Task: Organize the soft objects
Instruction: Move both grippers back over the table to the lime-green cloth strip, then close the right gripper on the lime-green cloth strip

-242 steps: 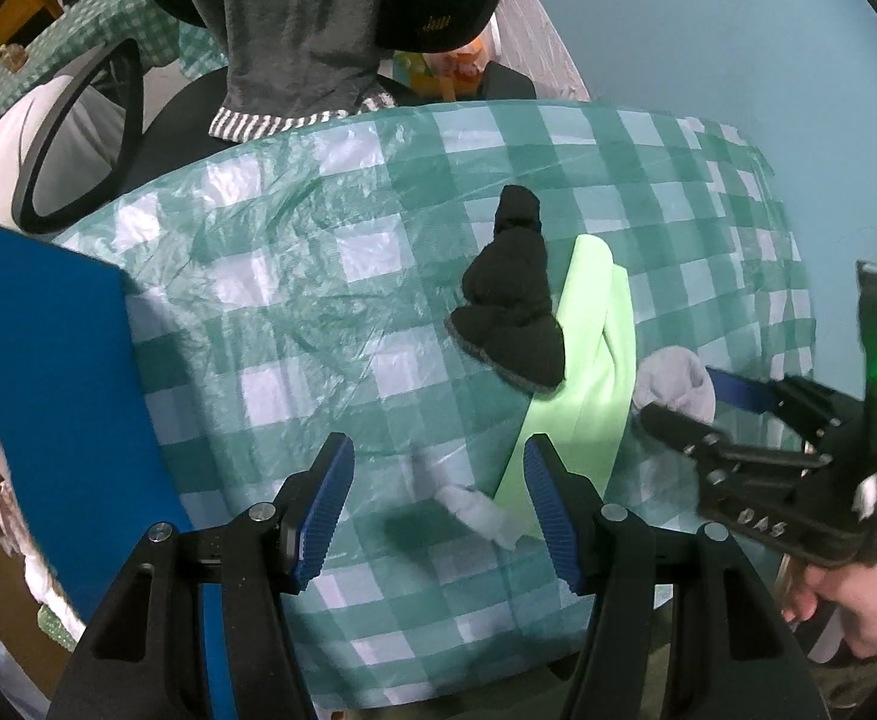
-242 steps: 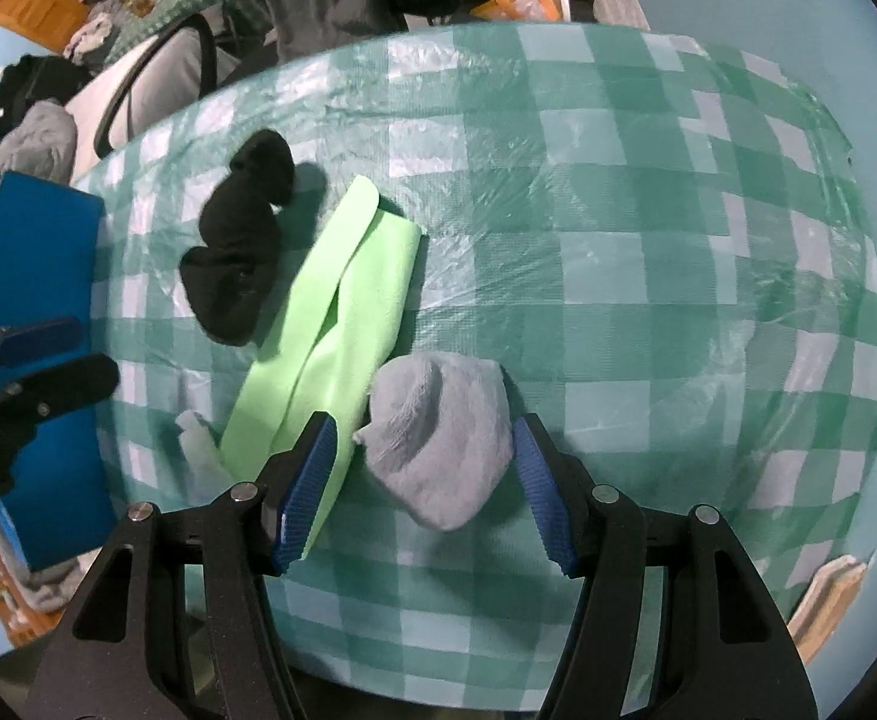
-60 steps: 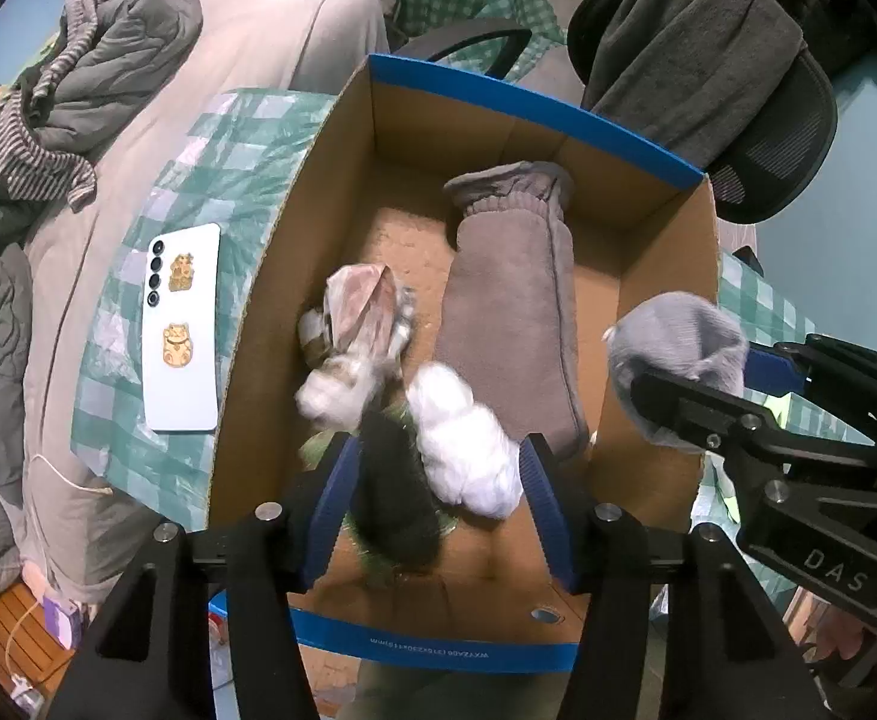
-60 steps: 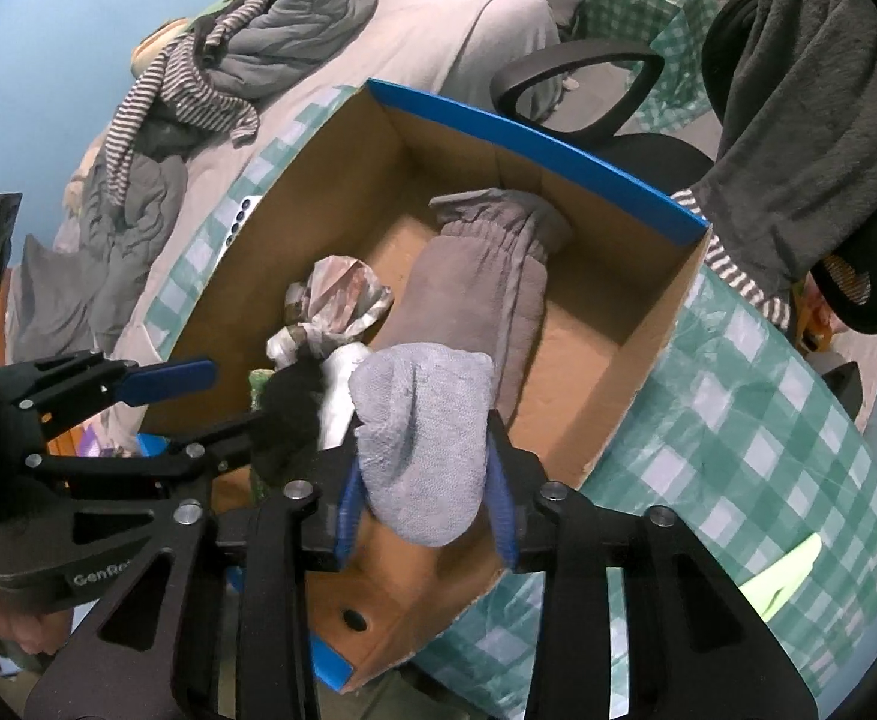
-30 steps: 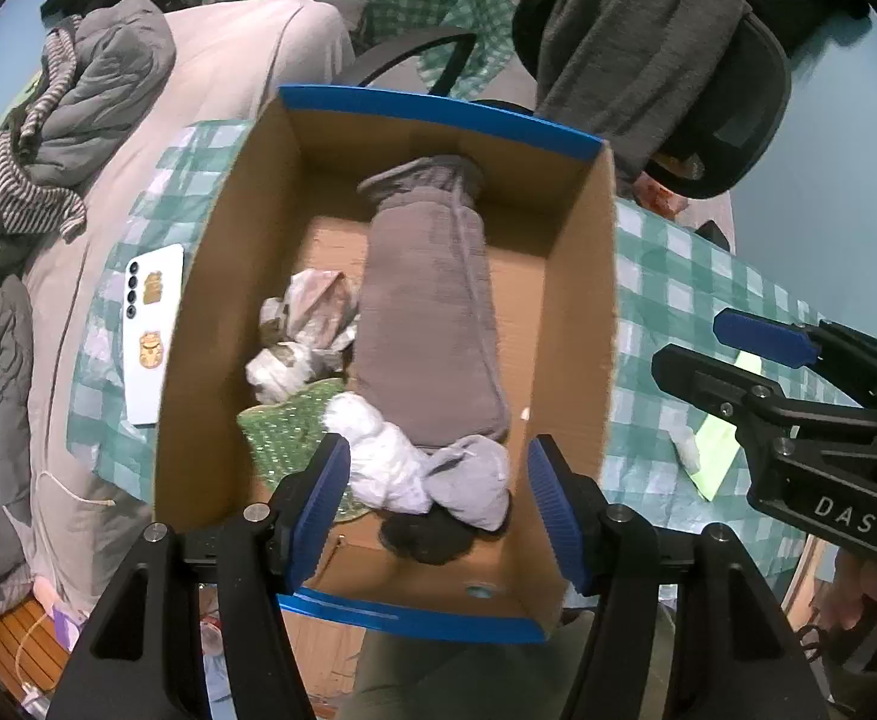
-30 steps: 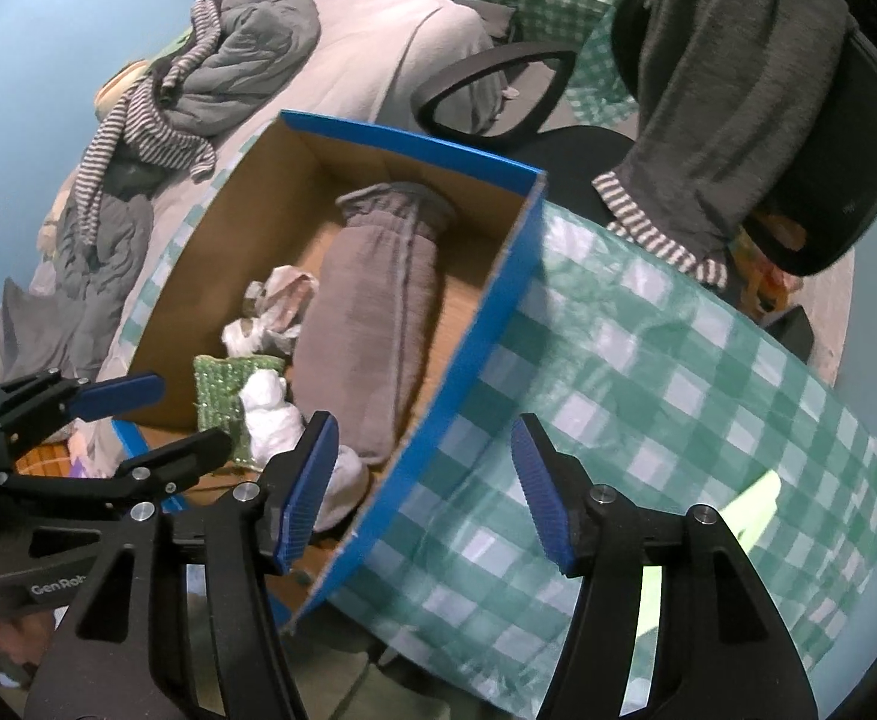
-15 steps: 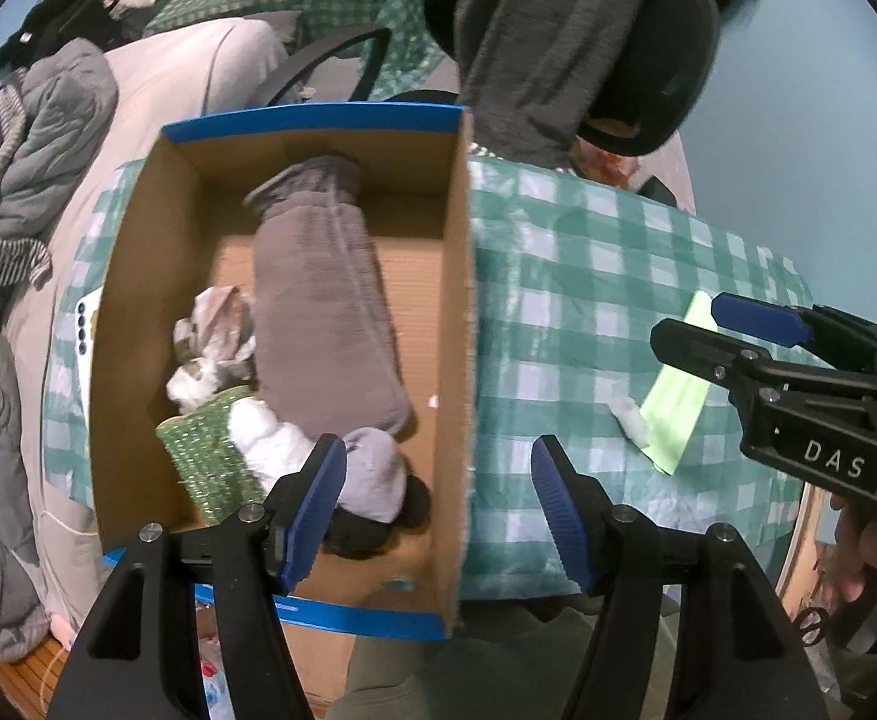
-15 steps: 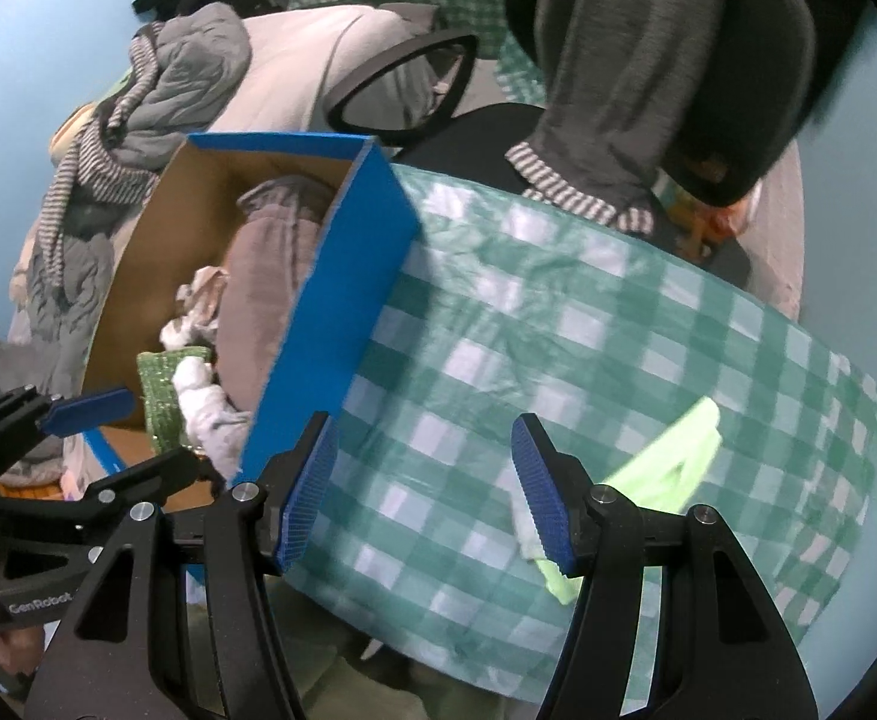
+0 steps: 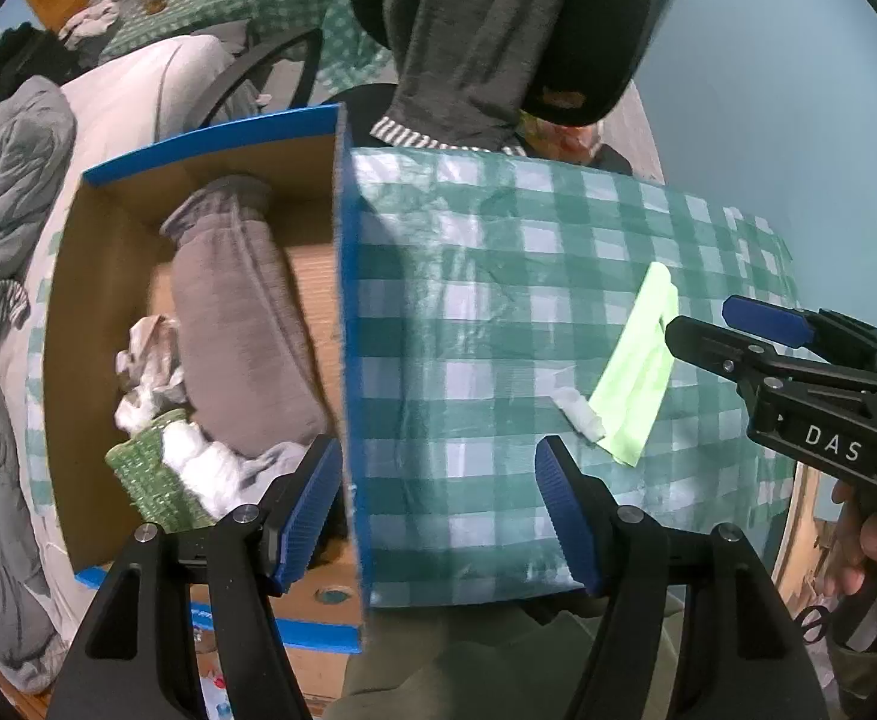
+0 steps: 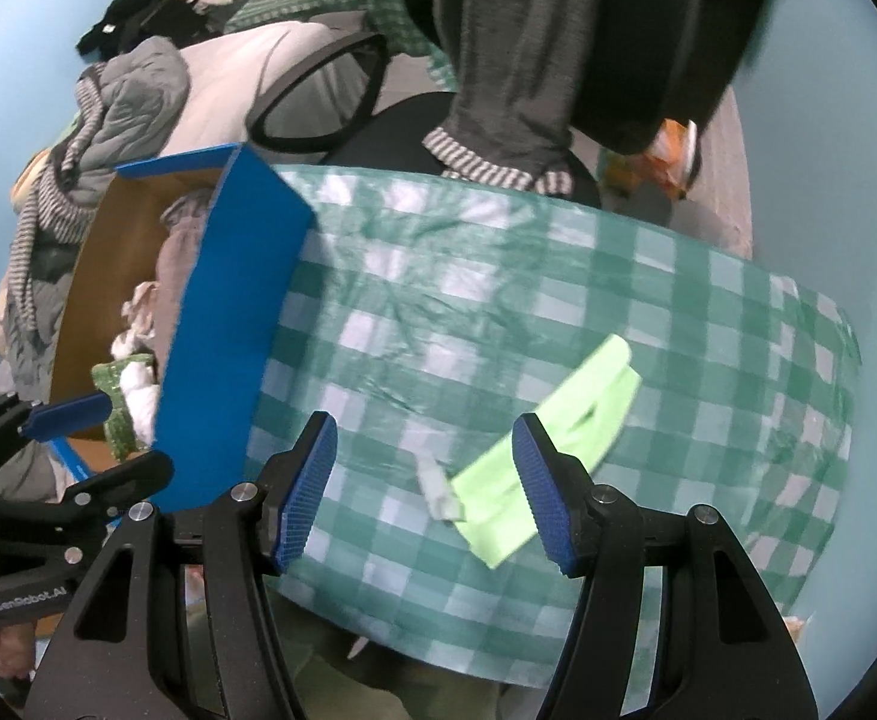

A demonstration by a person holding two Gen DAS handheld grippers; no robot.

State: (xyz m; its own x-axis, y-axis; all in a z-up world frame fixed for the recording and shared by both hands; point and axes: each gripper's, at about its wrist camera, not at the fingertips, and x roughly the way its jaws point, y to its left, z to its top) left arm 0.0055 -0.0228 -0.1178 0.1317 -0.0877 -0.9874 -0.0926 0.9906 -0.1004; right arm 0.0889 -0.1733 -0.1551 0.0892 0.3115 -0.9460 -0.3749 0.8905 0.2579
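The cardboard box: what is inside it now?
Inside the cardboard box lie a long grey garment, white socks, a green woven item and crumpled cloth. Whatever lies beneath them is covered.

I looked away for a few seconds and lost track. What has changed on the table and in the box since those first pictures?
The black sock and grey sock have left the checked tablecloth; the grey one now lies in the cardboard box. Both grippers let go and swung back over the table, left gripper jaws just opening wider, right gripper open, both empty. The green band and white scrap stayed put.
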